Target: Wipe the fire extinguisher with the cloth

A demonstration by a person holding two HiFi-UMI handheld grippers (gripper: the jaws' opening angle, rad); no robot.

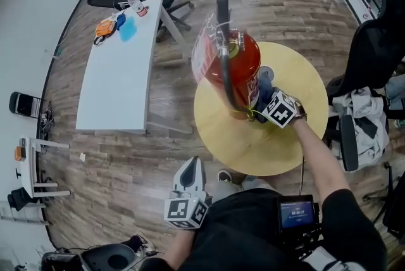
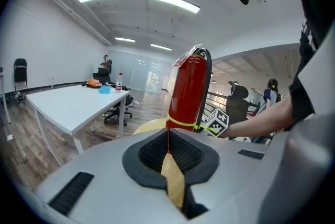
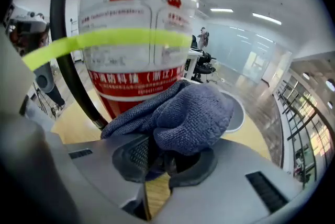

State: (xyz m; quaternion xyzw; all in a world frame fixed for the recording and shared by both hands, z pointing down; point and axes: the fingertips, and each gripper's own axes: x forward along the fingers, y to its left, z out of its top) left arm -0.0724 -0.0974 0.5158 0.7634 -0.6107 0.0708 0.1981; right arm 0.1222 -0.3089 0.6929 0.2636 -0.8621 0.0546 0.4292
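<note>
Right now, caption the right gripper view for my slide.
Right gripper, shut on a blue-grey cloth, holds it against the labelled fire extinguisher.

A black short-sleeved top (image 1: 253, 225) is worn. The left gripper (image 2: 168, 136) and right gripper (image 3: 157, 149) are shelled in grey, black-padded at the jaws, and topped by black-and-white marker cubes (image 1: 186, 211).

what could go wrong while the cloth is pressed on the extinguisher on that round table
The fire extinguisher stands tall on the round table, and the left gripper is shut and away from it, so a hard push from the right gripper might tip it. The cloth bunches next to the black hose and could snag there.
</note>
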